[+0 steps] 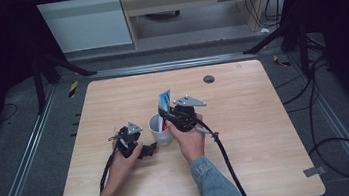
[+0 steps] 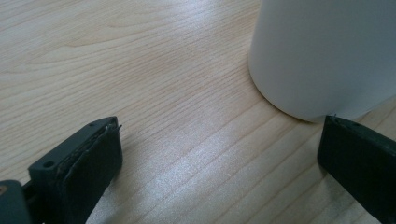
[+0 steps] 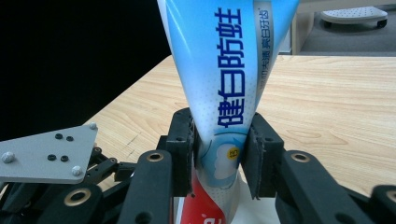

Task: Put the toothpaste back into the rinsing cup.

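A white cup (image 1: 160,128) stands near the middle of the wooden table (image 1: 247,134). A blue and white toothpaste tube (image 1: 165,100) with a red lower end stands upright in it. My right gripper (image 1: 167,116) holds the tube just above the cup's rim. In the right gripper view both pads press the sides of the tube (image 3: 224,84), so the right gripper (image 3: 219,158) is shut on it. My left gripper (image 1: 148,149) lies low on the table, left of the cup. Its jaws stand wide open in the left gripper view (image 2: 219,154), with bare wood between them and the cup's wall (image 2: 322,56) just past the right jaw.
A small dark round grommet (image 1: 209,78) sits in the table near its far edge. Black cables trail from both grippers toward the near edge. Cabinets and stand legs are on the floor beyond the table.
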Demonstrator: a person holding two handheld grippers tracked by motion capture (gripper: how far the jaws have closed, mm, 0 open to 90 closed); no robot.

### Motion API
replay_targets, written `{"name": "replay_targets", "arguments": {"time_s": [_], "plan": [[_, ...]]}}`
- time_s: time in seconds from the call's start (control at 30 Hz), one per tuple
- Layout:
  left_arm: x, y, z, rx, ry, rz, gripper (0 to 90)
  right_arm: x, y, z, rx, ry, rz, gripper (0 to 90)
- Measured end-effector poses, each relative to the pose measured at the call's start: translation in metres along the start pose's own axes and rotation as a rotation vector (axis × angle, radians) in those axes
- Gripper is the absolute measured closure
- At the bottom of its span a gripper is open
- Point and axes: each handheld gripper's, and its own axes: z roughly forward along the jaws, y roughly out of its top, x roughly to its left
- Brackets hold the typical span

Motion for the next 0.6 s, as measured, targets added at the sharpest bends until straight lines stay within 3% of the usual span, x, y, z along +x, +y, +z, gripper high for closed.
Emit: {"name": "replay_targets", "arguments": {"time_s": [0.6], "plan": [[0.0000,0.0000,-0.0001,0.002,0.000,-0.001,0.0,-0.0035,0.0015,-0.0008,0.019,-0.004,0.002,60.0]]}}
